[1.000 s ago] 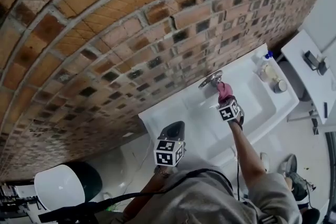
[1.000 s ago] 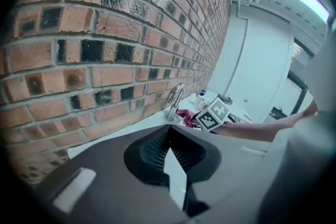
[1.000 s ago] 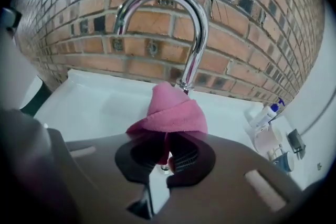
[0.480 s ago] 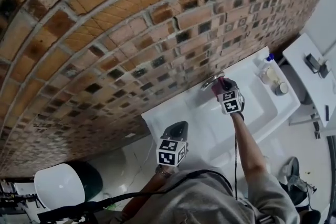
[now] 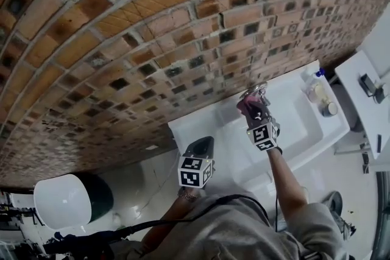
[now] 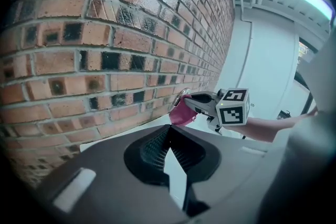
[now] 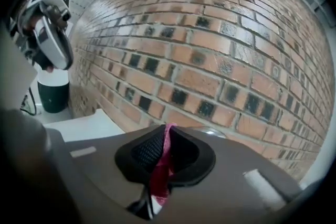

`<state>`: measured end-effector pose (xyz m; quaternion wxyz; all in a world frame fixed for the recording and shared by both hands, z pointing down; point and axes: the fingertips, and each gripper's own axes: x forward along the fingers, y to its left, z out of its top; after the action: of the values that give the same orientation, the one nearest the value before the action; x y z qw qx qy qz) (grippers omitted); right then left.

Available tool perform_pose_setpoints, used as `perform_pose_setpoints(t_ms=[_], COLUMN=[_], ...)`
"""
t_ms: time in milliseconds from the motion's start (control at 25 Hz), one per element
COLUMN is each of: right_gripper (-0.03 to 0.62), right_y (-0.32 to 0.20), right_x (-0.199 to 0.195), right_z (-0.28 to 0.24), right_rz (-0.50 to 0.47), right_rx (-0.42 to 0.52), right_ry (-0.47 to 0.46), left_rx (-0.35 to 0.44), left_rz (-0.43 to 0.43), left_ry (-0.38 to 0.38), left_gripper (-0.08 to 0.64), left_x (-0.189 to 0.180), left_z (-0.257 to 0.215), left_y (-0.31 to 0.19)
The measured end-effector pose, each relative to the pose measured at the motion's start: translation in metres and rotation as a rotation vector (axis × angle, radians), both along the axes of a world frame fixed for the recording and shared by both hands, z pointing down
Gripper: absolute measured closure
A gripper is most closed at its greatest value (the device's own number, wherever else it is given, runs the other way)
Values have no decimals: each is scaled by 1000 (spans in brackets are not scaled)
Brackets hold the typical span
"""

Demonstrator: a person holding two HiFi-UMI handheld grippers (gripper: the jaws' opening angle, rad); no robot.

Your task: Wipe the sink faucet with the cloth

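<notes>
The chrome faucet [image 5: 259,92] stands at the back of the white sink [image 5: 304,122], against the brick wall. My right gripper [image 5: 252,115] is shut on a pink cloth [image 5: 245,106], and the cloth presses against the faucet's left side. In the right gripper view the cloth [image 7: 161,168] sits pinched between the jaws, with a glint of the faucet [image 7: 211,133] just beyond. The left gripper view shows the cloth [image 6: 182,113] against the faucet [image 6: 182,93]. My left gripper [image 5: 204,144] hangs shut and empty over the sink's left end, apart from the faucet.
A soap bottle [image 5: 313,87] and a small jar [image 5: 329,108] stand on the sink's right end. A white table [image 5: 365,100] is at the far right. A dark green bin with a white lid [image 5: 68,201] stands on the floor at the left.
My right gripper has carried the cloth from the faucet's near right side across to its left side. The left gripper has held its place.
</notes>
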<state>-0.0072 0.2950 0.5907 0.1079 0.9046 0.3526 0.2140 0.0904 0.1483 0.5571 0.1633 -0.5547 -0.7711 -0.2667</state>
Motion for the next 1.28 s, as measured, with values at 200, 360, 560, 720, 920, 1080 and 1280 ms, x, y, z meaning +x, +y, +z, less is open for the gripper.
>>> perform_pose_setpoints(t_ms=[200,360,560,720,920,1080,1280], right_gripper=[571,571,569,569,569,569,569], right_y=[-74,-119,-216,-289,-396,-437,-444], right_x=[29,26,9,12,33,37,38], right_z=[-32,-46,-45,-56,-47,-54,-74], right_rz=[-23,53,124,206,312,319,284], right_rx=[225,374,509,524,636,609,514], right_ry=[261,447,543,591,615,562,446], left_rx=[41,61,49,11,57,50,-46], left_rz=[3,38,112,172,203,221,185], left_ry=[-28,-5,-29,-39,-20,-18,-29], left_gripper=[546,546,546,546,546,546,546], left_x=[-16,-23,-42,-36,-20,-14,-11], left_z=[4,12,19,13,41,31,-3], left_y=[-30,-53,-110,-161,-259,-301,-299])
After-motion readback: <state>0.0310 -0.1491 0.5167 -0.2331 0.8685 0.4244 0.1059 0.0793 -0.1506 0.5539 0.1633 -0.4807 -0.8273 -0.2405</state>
